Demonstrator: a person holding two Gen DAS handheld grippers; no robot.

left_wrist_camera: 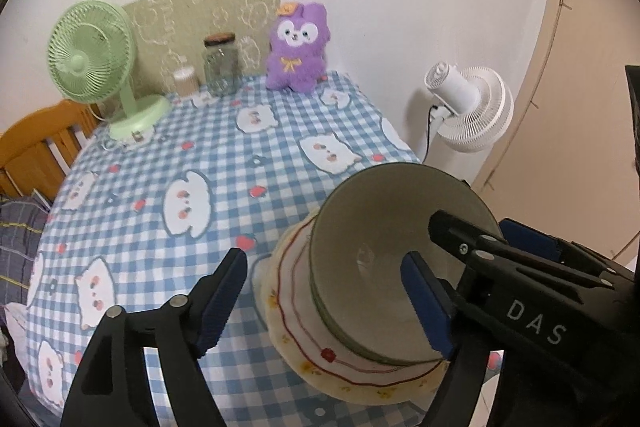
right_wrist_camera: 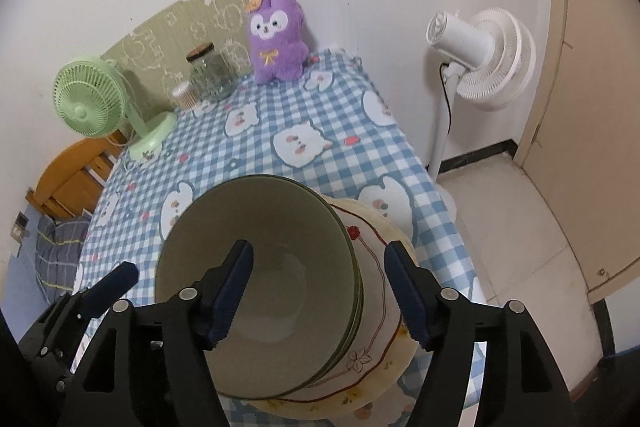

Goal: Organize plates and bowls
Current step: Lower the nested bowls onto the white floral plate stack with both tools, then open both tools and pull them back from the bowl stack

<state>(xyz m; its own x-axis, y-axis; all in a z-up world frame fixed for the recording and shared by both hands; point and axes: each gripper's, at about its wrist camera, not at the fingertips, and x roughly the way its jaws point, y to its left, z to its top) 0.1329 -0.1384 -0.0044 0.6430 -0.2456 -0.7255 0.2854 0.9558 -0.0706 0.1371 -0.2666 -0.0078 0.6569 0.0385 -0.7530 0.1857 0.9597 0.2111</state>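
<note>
A stack of dishes stands near the table's front right corner: green-rimmed bowls (left_wrist_camera: 384, 259) nested on a cream plate (left_wrist_camera: 304, 311) with a red wavy line and flower prints. In the right wrist view the bowls (right_wrist_camera: 272, 263) sit on the same plate (right_wrist_camera: 372, 339). My left gripper (left_wrist_camera: 328, 303) is open, its fingers on either side of the stack's left part. My right gripper (right_wrist_camera: 320, 295) is open above the stack, one finger inside the top bowl, the other over the plate's rim. The right gripper also shows in the left wrist view (left_wrist_camera: 476, 239).
A blue checked tablecloth (left_wrist_camera: 224, 155) covers the table. At the back stand a green desk fan (left_wrist_camera: 100, 67), a glass jar (left_wrist_camera: 221, 65), a small toothpick holder (left_wrist_camera: 185, 79) and a purple plush toy (left_wrist_camera: 298, 47). A white floor fan (right_wrist_camera: 476, 55) stands right of the table, a wooden chair (left_wrist_camera: 36, 151) left.
</note>
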